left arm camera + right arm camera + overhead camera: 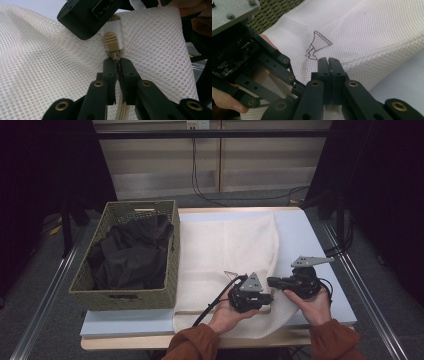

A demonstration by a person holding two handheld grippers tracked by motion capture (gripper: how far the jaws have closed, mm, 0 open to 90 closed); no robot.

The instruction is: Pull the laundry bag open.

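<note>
A white mesh bag (235, 245) lies flat on the pale blue table top (310, 240). Both hands meet at its near edge. My left gripper (270, 297) (118, 62) is shut on the bag's beige zipper, just below the tan zipper pull (113, 41). My right gripper (271, 281) (329, 61) is shut too, pinching the white band of the mesh bag (367, 32) beyond the pull. Its black body (87, 17) hangs over the pull in the left gripper view. In the right gripper view the left gripper (234, 55) sits close at the left.
A green wicker basket (172, 250) with dark clothes (132, 252) stands at the table's left, touching the bag's edge. A small dark drawn mark (318, 46) shows on the mesh. Cables trail along the floor at the back.
</note>
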